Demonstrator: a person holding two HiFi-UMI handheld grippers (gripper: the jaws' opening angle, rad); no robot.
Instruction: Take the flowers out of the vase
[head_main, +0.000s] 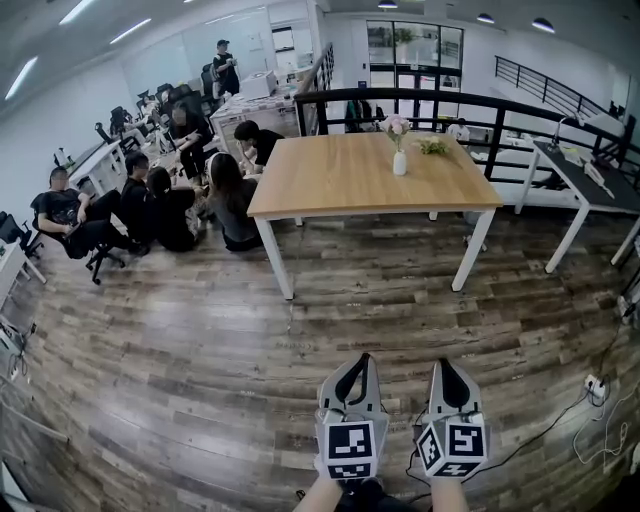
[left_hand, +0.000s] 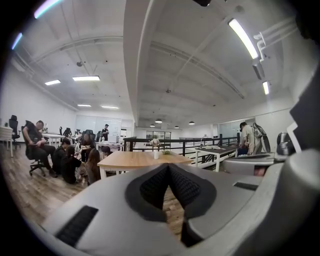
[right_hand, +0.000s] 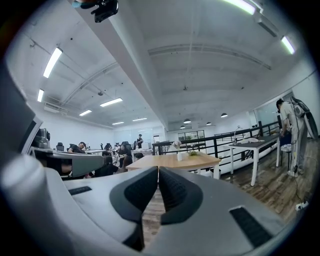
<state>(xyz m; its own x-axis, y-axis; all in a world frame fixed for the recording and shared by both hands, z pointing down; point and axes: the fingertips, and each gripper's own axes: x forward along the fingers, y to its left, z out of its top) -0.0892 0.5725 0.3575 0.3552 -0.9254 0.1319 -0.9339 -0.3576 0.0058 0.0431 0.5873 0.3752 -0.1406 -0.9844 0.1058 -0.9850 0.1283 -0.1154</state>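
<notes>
**Fingers (left_hand: 152, 187) shut and empty on both grippers; flowers stand in the vase, well apart from them**

Left gripper (left_hand: 167, 166): its two black pads meet at the tips and nothing lies between them. Right gripper (right_hand: 157, 170): its fingers (right_hand: 176, 190) are likewise pressed together at the tips, with only a thin slit behind the contact line. Nothing is held.

Pose: in the head view the two grippers sit side by side at the bottom of the frame, not touching each other, above the wooden floor (head_main: 200, 330). Each points forward and close to level, tipped slightly down, toward the tabletop (head_main: 340, 180). The marker cubes face up at the camera. Behind them the left hand (head_main: 322, 492) and right hand (head_main: 448, 495) show only in part at the frame edge.

Task items: the white vase (head_main: 400, 163) stands upright on the far half of the light wooden tabletop, with the pink flowers (head_main: 396, 125) in it. A green sprig (head_main: 432, 147) lies on the tabletop near the vase, on its right in the head view, apart from it.

Surroundings: several seated people (head_main: 170, 205) are grouped left of the table. A black railing (head_main: 430, 98) runs behind it.
</notes>
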